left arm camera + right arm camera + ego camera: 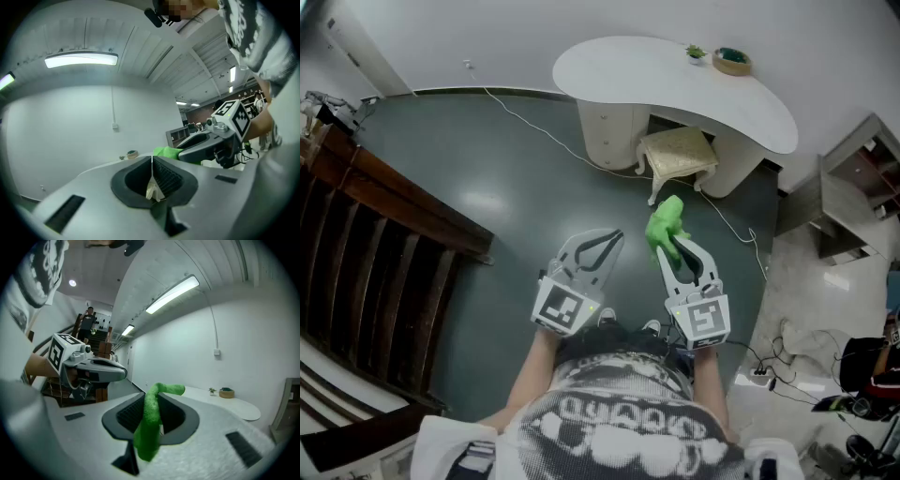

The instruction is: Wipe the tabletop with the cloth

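Well short of the white tabletop, over the dark floor, the right gripper is clamped on the green cloth, which droops from its jaws. The left gripper has its jaws together. Wiping looks not yet begun; the whole surface remains.

The head camera looks steeply down from above and behind the left tool and right tool. Each tool's own camera sits close behind its jaws, looking forward. All three views share the white tabletop far ahead.
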